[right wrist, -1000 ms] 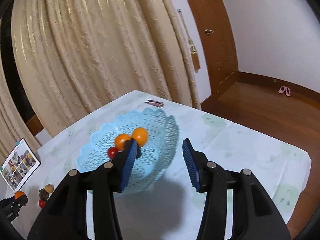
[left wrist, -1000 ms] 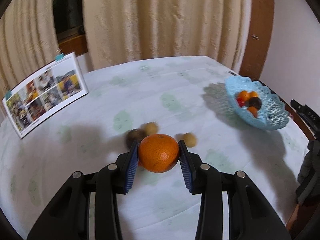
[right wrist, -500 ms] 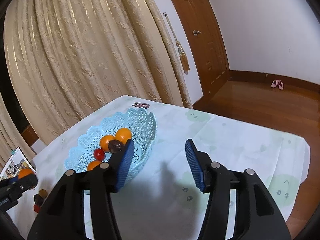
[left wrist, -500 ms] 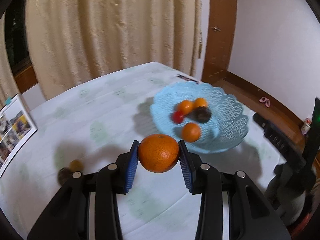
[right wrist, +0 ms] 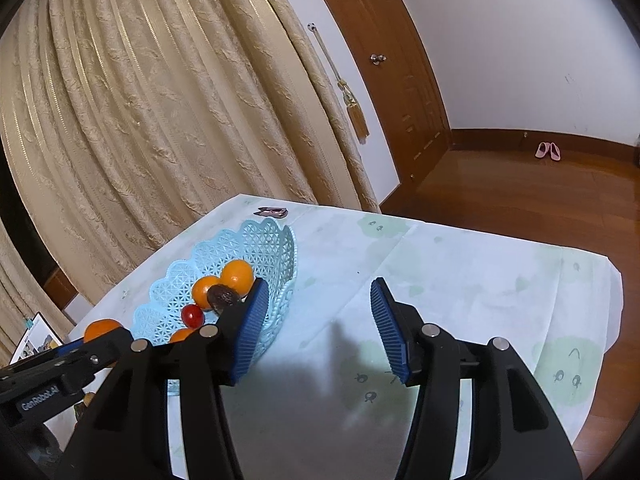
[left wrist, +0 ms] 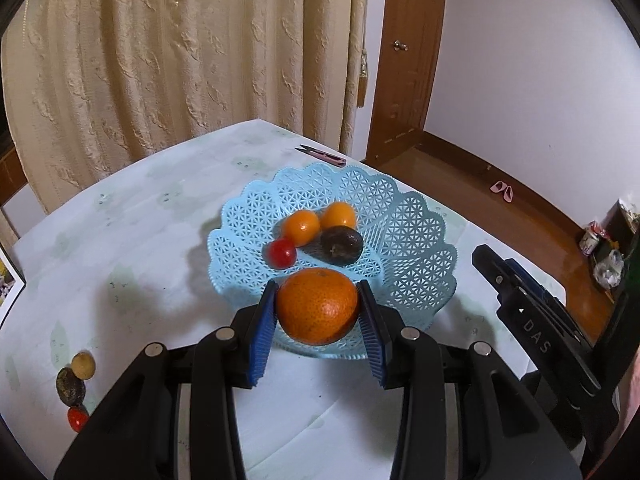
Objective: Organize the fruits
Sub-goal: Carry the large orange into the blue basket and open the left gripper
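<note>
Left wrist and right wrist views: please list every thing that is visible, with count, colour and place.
basket: 1, light blue, on the table
small oranges: 2 in plain view, orange, in the basket
cherry tomato: 1, red, in the basket
dark fruit: 1, brown-black, in the basket
loose fruits: 3, tan, dark, red, table's left edge
large orange: 1, orange, between the left tool's pads
snips: 1, pink, behind the basket
table: 1, white-green cloth
slippers: 1 pair, pink, on the floor
left tool: shut on the large orange
right tool: open, empty
</note>
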`<state>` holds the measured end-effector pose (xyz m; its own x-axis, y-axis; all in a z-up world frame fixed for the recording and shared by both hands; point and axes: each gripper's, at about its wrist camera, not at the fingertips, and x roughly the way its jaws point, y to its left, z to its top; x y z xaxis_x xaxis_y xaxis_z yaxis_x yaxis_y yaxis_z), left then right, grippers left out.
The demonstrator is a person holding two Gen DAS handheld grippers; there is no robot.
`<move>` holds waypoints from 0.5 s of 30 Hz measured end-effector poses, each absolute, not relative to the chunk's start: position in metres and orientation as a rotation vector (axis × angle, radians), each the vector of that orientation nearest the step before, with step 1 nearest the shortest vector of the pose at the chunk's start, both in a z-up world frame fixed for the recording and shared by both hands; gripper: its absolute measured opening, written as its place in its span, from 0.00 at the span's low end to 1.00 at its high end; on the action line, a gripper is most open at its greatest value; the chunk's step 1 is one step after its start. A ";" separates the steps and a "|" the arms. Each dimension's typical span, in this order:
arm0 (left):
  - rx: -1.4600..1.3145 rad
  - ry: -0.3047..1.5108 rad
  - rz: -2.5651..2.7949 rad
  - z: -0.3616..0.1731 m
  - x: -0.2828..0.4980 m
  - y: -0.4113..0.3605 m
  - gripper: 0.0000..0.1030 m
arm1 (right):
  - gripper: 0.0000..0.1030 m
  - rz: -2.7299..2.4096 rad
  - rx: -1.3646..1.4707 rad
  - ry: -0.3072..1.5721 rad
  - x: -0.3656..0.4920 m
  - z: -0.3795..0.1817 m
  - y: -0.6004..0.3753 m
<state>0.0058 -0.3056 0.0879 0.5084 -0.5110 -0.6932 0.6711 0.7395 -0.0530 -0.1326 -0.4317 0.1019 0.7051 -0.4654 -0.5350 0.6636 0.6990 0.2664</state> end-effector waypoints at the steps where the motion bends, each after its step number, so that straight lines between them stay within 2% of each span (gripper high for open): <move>1: 0.233 0.752 -0.722 0.087 0.006 -0.305 0.39 | 0.53 -0.656 0.472 0.454 -0.132 0.102 -0.432; 15: 0.256 0.765 -0.772 0.075 0.005 -0.340 0.39 | 0.53 -0.670 0.506 0.432 -0.139 0.100 -0.436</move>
